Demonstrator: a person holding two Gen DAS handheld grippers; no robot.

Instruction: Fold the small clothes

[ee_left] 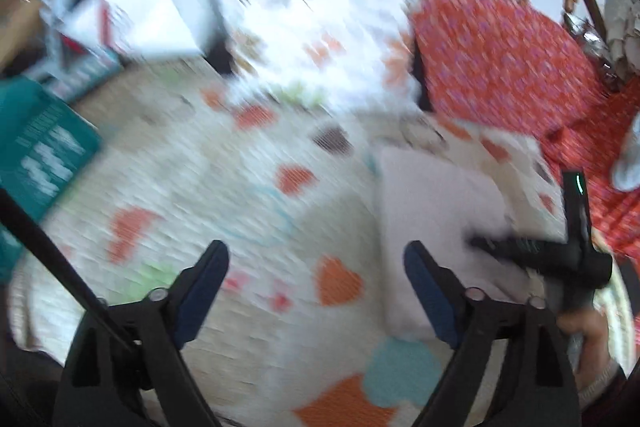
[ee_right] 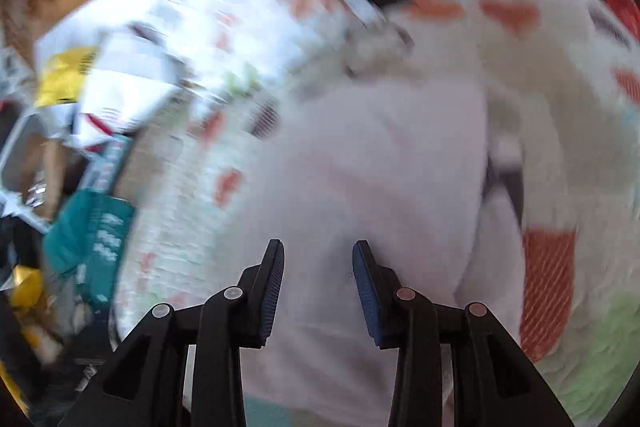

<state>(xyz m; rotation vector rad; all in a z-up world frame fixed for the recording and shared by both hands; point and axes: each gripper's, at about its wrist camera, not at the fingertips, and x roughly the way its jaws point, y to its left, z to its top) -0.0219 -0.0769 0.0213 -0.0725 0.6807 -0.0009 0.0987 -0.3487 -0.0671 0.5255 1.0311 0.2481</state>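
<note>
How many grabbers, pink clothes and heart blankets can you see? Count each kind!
Grabbers: 2 (left gripper, right gripper)
Pink clothes: 1 (pink garment)
Heart blankets: 1 (heart blanket)
Total: 4

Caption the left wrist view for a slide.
Left hand-held gripper, open and empty, above heart-print blanket; pale pink garment lies at right.
</note>
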